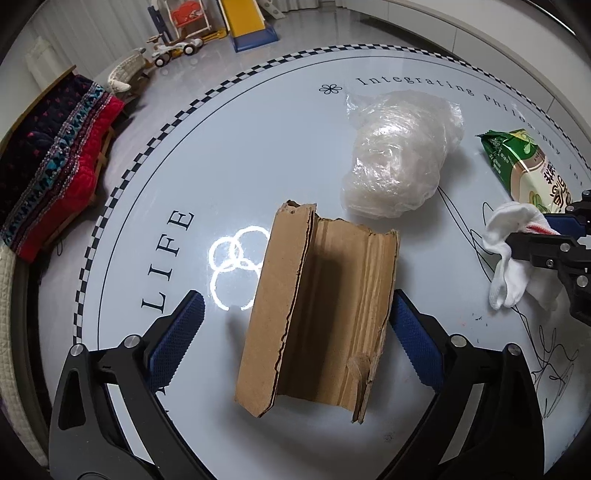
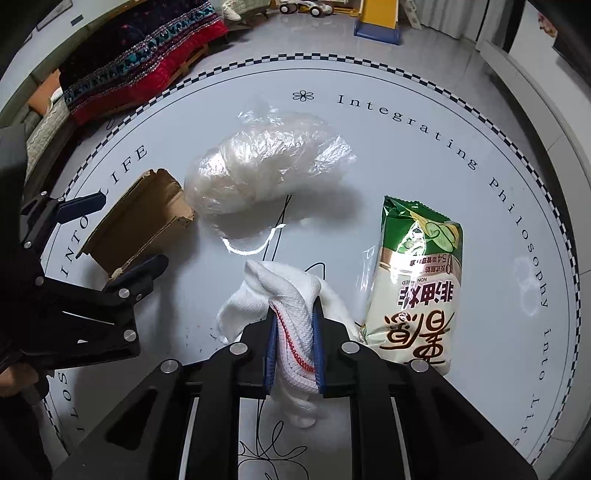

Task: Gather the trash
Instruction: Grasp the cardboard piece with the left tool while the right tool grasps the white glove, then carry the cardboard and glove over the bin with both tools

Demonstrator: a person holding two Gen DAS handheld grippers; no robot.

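Altogether four items: right gripper (image 2: pixel 293 350) clamps one cloth (image 2: pixel 291 295), left gripper (image 1: pixel 295 325) spread around one cardboard (image 1: pixel 321 306).

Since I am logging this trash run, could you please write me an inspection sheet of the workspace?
Surface: round white table with printed lettering and a checkered rim.
Job's things: torn cardboard, crumpled plastic bag, green snack packet.
Clutter: white cloth beside the packet.
Grippers: left tool open, straddling the cardboard, right pad at its edge; right tool shut on the cloth.
Cables: nothing seen.
Surroundings: bench with red patterned blanket, toy car, yellow slide on the floor.
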